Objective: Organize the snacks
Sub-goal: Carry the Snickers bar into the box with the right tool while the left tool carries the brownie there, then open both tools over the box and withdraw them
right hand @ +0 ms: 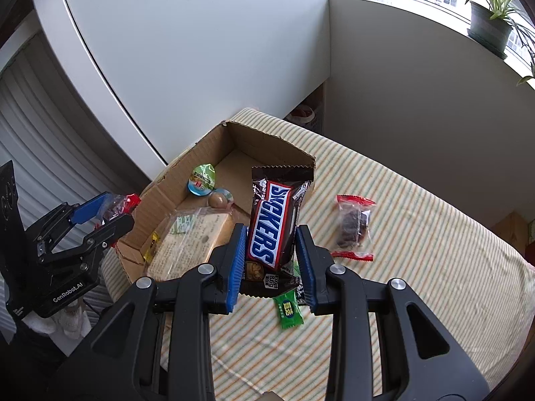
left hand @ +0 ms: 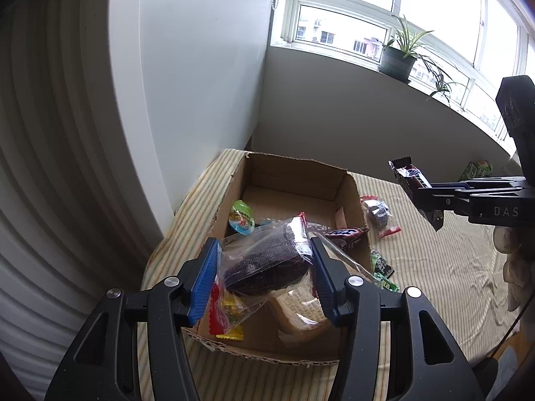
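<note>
My left gripper [left hand: 264,250] is shut on a clear packet with a dark cake [left hand: 267,264] and red ends, and holds it over the near part of the open cardboard box [left hand: 354,200]. My right gripper [right hand: 271,234] is shut on a brown Snickers bar [right hand: 271,224], upright and raised beside the box [right hand: 200,147]. In the left wrist view the right gripper [left hand: 421,197] with its bar [left hand: 409,175] hangs to the right of the box. The left gripper [right hand: 115,210] shows at the left of the right wrist view.
The box holds a green jelly cup [right hand: 201,178], a bread packet [right hand: 190,244], a yellow candy [left hand: 230,334] and another Snickers bar [left hand: 344,235]. On the striped cloth lie a red-ended cake packet [right hand: 352,224] and a green candy [right hand: 287,312]. A white cabinet stands behind the table's far left corner.
</note>
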Tool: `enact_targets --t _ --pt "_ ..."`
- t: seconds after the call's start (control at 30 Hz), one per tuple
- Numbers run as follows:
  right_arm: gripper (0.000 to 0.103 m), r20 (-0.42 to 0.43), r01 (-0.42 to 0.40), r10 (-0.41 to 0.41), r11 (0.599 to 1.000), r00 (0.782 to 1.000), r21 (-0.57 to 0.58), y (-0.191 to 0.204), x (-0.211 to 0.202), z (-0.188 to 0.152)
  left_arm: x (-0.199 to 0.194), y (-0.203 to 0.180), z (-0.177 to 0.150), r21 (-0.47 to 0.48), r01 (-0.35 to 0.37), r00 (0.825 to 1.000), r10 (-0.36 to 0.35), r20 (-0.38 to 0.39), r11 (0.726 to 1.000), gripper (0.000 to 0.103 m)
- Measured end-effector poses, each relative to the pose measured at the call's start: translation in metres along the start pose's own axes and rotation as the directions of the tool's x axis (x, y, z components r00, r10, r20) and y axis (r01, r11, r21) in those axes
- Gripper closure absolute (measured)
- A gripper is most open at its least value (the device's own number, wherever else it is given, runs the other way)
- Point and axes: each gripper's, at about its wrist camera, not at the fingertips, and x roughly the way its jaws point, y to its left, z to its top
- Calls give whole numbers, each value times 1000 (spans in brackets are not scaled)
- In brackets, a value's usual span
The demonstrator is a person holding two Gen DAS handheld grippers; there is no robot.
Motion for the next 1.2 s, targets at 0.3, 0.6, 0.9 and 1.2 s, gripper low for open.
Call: enact_targets --t 0.3,0.6,0.9,1.2 --pt "72 -43 -46 45 999 998 -6 11 45 27 28 8 13 0 14 1000 -14 -16 1000 50" --pt "70 -61 -58 57 998 996 -16 11 71 41 47 9 20 4 29 999 -29 -37 1000 50" --pt "38 -14 -57 57 998 998 -13 11 62 45 47 12 18 -13 31 999 -31 -44 999 39" --pt "38 0 -34 34 999 999 18 -6 38 34 36 6 17 -9 50 998 -50 -31 999 39"
